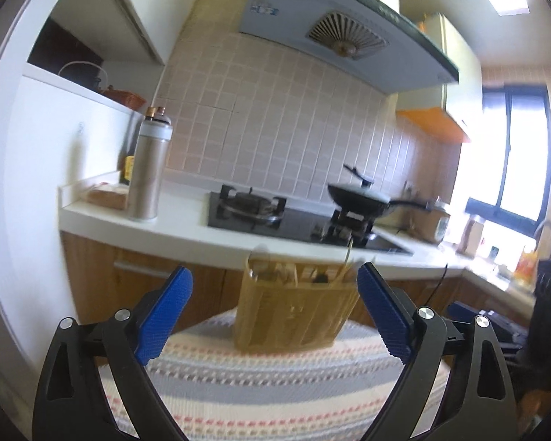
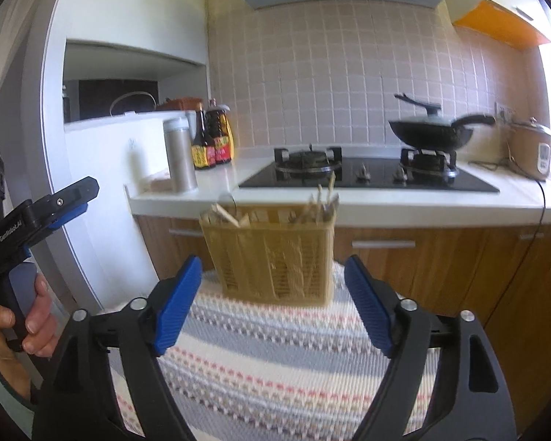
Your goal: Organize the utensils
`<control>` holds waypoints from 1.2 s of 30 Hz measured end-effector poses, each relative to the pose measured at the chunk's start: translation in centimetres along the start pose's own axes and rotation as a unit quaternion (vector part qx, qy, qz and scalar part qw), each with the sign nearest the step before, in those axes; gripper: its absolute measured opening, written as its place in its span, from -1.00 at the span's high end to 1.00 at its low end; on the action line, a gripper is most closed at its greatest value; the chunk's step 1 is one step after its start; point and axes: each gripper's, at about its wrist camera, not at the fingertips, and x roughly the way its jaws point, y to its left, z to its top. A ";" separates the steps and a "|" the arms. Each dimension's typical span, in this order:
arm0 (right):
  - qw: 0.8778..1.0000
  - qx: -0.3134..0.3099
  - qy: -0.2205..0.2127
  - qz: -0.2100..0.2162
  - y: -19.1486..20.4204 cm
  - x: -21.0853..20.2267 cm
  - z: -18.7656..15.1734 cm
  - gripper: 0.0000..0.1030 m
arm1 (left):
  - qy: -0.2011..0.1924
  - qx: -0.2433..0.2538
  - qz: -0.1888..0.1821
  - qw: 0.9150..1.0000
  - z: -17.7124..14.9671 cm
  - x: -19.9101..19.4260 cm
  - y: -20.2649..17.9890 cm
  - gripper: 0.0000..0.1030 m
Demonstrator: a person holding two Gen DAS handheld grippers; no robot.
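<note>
Utensils (image 2: 323, 198) are poking up out of a tan slatted basket (image 2: 275, 257), and we are seeing that basket standing upright at the far edge of a striped woven cloth (image 2: 275, 352). Motion blur is keeping us from telling which pieces are which, or which compartment each is sitting in.

Our left tool (image 1: 273, 312) is hovering over the cloth with its blue pads spread wide apart and holding nothing; the basket (image 1: 294, 308) is lying ahead between the pads, apart from both. Our right tool (image 2: 272, 301) is likewise gaping, empty, with the basket just beyond its tips. In the right wrist view the left tool (image 2: 69, 198) is showing at the left edge, gripped by the person's left hand (image 2: 22, 327).

Behind the basket we are looking at a white counter (image 2: 385, 202) carrying a black gas hob (image 2: 367, 176). A dark wok (image 2: 429, 132) is sitting on the right burner. A steel flask (image 2: 180, 154) and two sauce bottles (image 2: 213, 139) are standing near the counter's left end, and a rice cooker (image 2: 532, 150) is standing at its right end.
</note>
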 end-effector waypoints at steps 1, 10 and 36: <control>1.000 0.005 0.004 -0.005 -0.2 0.1 -1.0 -0.55 | 0.004 0.010 0.006 1.000 -0.8 0.1 -0.3 -0.72; 0.998 0.006 -0.014 -0.062 -1.3 0.0 -5.7 -0.62 | 0.030 0.013 0.071 0.997 -7.0 0.6 -0.6 -0.72; 0.997 -0.013 0.024 -0.076 -1.1 2.7 -7.9 -0.63 | 0.053 0.040 0.130 0.989 -9.7 1.7 -0.4 -0.72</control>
